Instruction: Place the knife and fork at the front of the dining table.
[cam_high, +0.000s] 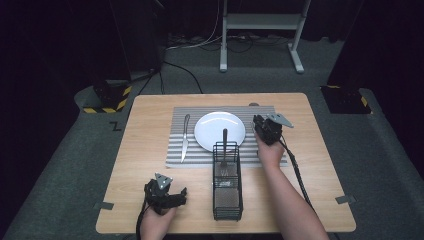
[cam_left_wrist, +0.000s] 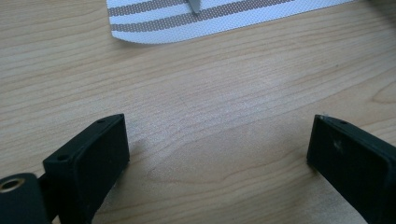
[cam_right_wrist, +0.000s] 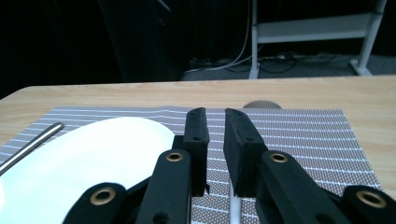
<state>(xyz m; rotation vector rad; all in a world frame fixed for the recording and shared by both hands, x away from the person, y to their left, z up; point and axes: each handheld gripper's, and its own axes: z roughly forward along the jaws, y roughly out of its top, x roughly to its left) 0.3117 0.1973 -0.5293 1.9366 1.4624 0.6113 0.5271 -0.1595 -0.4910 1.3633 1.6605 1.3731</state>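
step: pale utensil handle (cam_right_wrist: 235, 207) being laid right of plate (cam_high: 212, 131), lower centre of right gripper view | right gripper (cam_right_wrist: 215, 116): jaws narrowly parted, nothing being pinched | left gripper (cam_left_wrist: 219, 135): wide, empty | next: should be lifted straight up so the handle isn't being dragged

Letter "Z" (black) on floor (cam_high: 115, 126)

A striped placemat (cam_high: 200, 157) is lying on the wooden worktop (cam_high: 150, 200), carrying a white plate (cam_high: 212, 127) with a knife (cam_high: 185, 137) lying to its left. A black wire caddy (cam_high: 227, 192) is standing just below the plate, holding a fork (cam_high: 224, 147). The right gripper (cam_high: 261, 125) is hovering beside the plate's right edge, while the left gripper (cam_high: 172, 196) is resting near the worktop's front edge.
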